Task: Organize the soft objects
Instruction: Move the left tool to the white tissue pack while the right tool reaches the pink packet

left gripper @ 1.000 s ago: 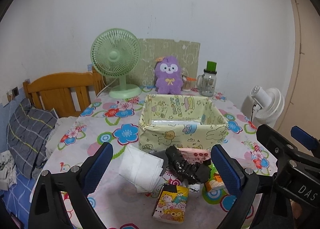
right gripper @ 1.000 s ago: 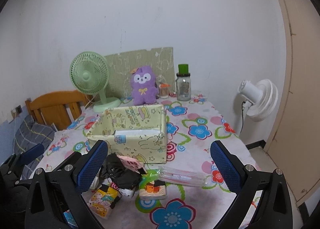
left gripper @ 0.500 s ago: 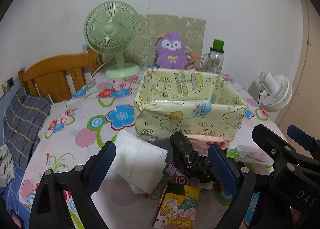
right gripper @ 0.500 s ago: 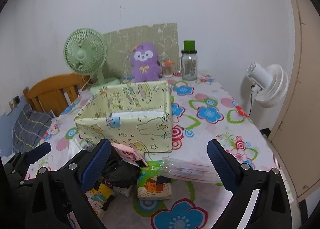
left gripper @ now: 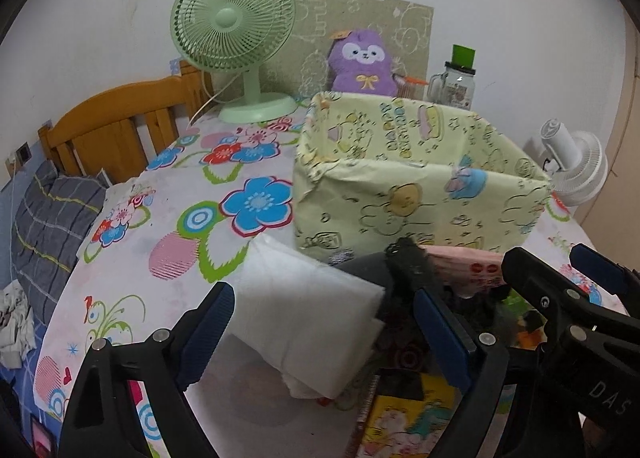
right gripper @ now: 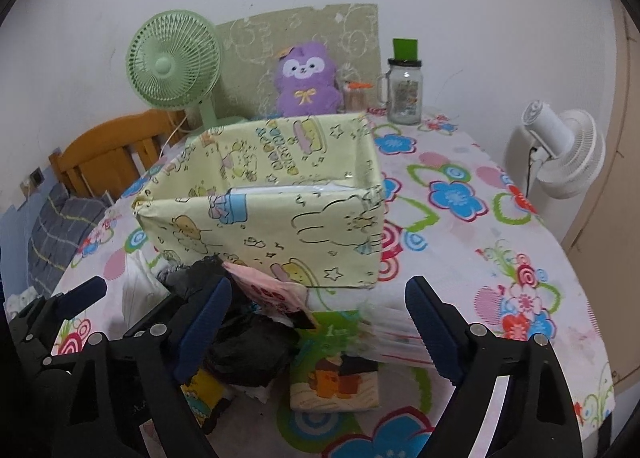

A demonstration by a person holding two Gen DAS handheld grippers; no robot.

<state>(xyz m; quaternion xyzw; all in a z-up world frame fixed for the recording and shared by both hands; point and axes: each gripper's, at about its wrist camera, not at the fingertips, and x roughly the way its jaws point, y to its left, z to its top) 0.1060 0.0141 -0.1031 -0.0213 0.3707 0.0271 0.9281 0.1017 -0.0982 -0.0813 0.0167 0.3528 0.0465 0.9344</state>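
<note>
1. Your table point(left gripper: 168, 218), under a flowered cloth, carries everything; a wooden chair point(left gripper: 120, 118) stands at its far left edge.
2. The pale yellow cartoon-print box point(right gripper: 280, 218) sits mid-table with its top open; something pale and flat lies inside it, too hidden to name.
3. Against the wall behind it stand a green desk fan point(left gripper: 234, 30), a purple plush toy point(right gripper: 306, 80) and a glass jar with a green lid point(right gripper: 404, 86); a white fan point(right gripper: 560, 150) stands off the table's right side.
4. The soft things lie heaped on the cloth just in front of the box's near wall.
5. Your left gripper point(left gripper: 324, 330) is spread wide and holds nothing; the folded white cloth point(left gripper: 304, 318) lies between its blue pads, not pinched.
6. Your right gripper point(right gripper: 320, 330) is equally wide apart and empty, poised over the middle of the heap.
7. The crumpled black bag point(right gripper: 248, 346) lies right of the white cloth, touching it.
8. The pink packet point(right gripper: 272, 292) leans on the black bag, close to the box wall.
9. The green tissue pack point(right gripper: 334, 370) lies right of the bag, with a clear plastic packet point(right gripper: 394, 338) resting on its far right corner.
10. The yellow cartoon pack point(left gripper: 404, 422) lies nearest you, partly under the bag.
</note>
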